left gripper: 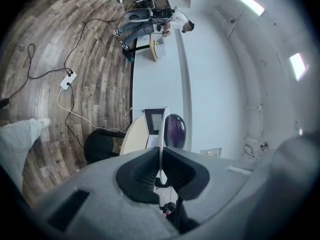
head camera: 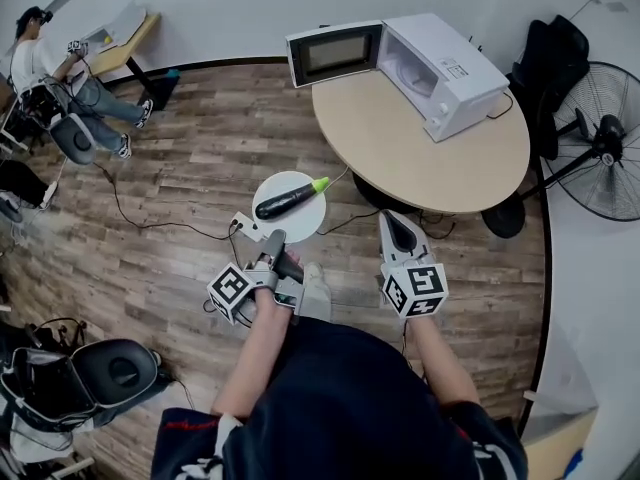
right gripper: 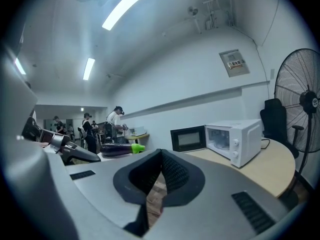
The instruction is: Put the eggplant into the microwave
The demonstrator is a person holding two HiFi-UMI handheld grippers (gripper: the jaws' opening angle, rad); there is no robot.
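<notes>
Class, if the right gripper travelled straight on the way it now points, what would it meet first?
The right gripper would probably meet the round beige table's near edge; depth is unclear.

Glossy eggplant (head camera: pixel 285 202), smooth white plate (head camera: pixel 302 228), wood-plank floor (head camera: pixel 180 168), matt tabletop (head camera: pixel 420 148)

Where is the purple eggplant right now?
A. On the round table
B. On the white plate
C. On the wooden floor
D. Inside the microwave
B: the eggplant lies on the white plate, which the left gripper holds by its rim, away from the open microwave on the round table.
</notes>
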